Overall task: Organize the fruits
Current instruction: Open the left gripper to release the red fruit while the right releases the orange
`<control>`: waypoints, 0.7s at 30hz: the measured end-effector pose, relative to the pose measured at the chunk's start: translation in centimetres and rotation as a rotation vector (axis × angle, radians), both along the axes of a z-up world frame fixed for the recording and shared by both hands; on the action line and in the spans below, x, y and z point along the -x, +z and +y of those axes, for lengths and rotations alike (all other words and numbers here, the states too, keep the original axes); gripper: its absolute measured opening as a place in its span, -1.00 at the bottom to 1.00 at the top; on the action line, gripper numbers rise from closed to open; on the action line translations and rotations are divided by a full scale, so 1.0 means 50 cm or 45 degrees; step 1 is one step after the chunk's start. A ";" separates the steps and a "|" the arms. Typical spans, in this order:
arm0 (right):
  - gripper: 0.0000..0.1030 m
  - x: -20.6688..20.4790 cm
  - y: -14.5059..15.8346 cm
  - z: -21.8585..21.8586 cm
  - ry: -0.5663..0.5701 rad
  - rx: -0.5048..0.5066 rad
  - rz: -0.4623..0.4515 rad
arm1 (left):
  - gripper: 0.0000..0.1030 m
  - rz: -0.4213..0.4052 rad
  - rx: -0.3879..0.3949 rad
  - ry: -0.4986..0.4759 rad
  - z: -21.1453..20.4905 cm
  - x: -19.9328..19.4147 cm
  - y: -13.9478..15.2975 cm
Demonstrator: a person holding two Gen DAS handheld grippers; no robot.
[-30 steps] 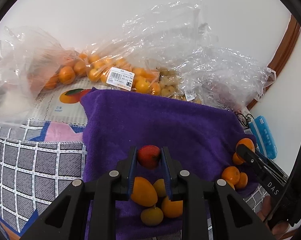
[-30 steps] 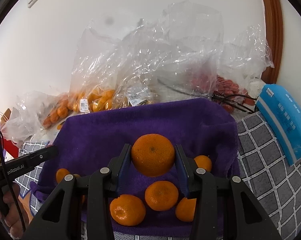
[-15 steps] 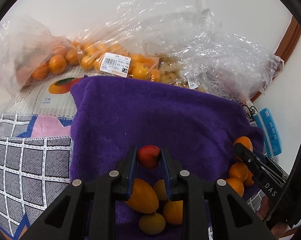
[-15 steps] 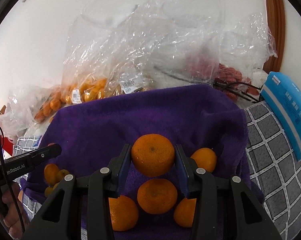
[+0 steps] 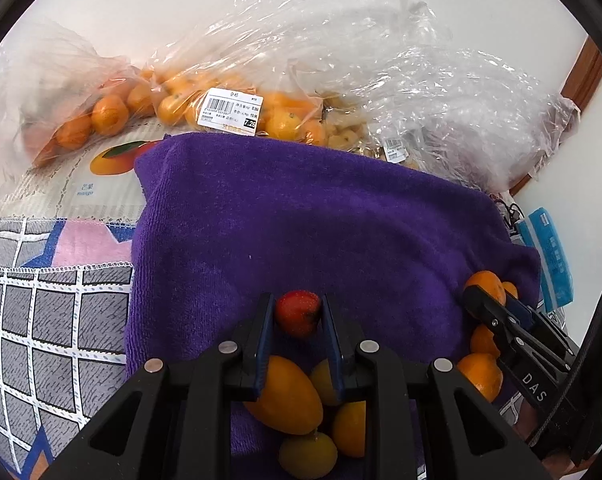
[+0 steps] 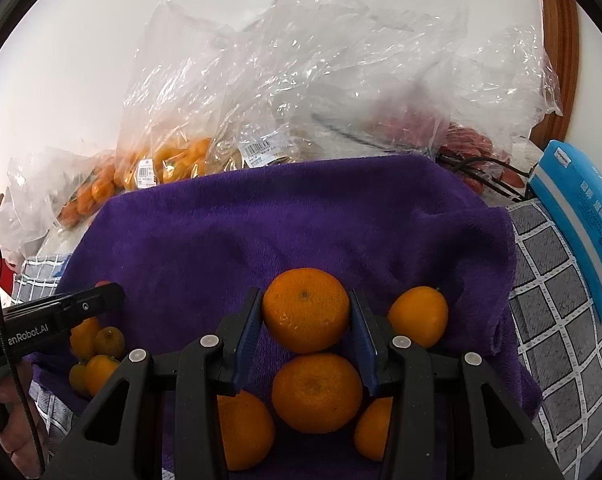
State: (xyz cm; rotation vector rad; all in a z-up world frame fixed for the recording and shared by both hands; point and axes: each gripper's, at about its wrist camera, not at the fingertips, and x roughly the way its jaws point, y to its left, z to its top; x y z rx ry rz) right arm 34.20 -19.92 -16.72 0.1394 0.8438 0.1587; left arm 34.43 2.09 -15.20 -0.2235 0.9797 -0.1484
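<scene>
Purple towel (image 5: 321, 220) fills more of both pictures than a second ago, and the loose fruit under each claw has slid lower in the frame. The plastic bags (image 5: 341, 80) sit higher up now.

The left gripper (image 5: 297, 320) sticks up from the bottom middle of its picture, pointing at the bags. Its two fingers squeeze a small red fruit (image 5: 298, 317), same as before. The red fruit is a bit wider than tall, lying across between the fingers. Under it, yellow fruits (image 5: 289, 396) lie on the towel; the biggest one is egg-shaped and tips down to the right.

The right gripper (image 6: 305, 312) also comes up from the bottom middle. It is still clamped on a round orange (image 6: 305, 310), with the little stem dot facing the camera. More oranges (image 6: 317, 392) rest on the towel just below and beside it. A blue packet (image 6: 581, 232) lies at the right edge.
</scene>
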 end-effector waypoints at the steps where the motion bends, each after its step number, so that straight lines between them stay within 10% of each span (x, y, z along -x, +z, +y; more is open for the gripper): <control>1: -0.17 0.000 -0.001 -0.001 -0.001 -0.001 0.001 | -0.55 0.001 0.001 0.001 0.000 -0.002 -0.001; 21: -0.16 -0.005 -0.023 0.002 -0.015 0.014 0.015 | -0.43 -0.011 -0.051 0.008 -0.008 -0.008 -0.011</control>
